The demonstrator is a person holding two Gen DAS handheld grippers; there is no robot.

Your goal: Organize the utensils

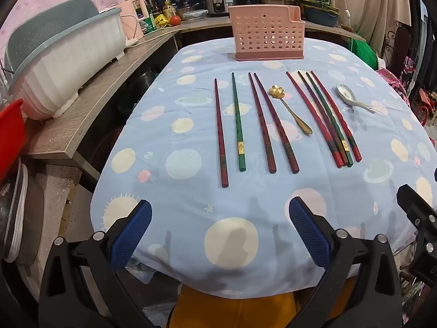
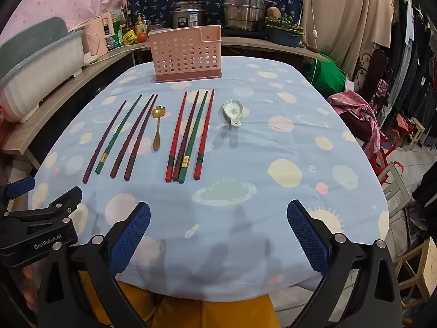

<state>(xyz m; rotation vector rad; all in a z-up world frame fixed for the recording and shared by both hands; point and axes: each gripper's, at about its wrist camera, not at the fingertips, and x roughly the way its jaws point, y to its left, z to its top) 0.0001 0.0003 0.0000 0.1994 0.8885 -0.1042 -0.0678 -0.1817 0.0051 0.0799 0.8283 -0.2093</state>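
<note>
The fingers of the left gripper stand wide apart and hold nothing; they hover over the near edge of the desk, pointing down toward the cloth; the fingers of the right gripper also stand wide apart with nothing between them, above the same near edge. In the right wrist view the left gripper shows at the left side, just beside the near left corner of the desk.

Farther from the near edge, about the middle of the desk, the utensils lie in one row on the blue cloth with moons and planets; their thick ends point to the near edge. On the left side lie a dark red chopstick, a green chopstick with a gold band, and two dark red chopsticks close together; next to them lies a gold spoon with a flower-shaped bowl; then come four chopsticks, red, dark, green and red, side by side and almost touching; toward the right edge lies a white ceramic spoon, apart from the others.

At the far edge, near its middle, a pink holder with round holes stands upright; I see no utensil in it. Beyond the left edge a wooden shelf carries a white and grey dish rack.
</note>
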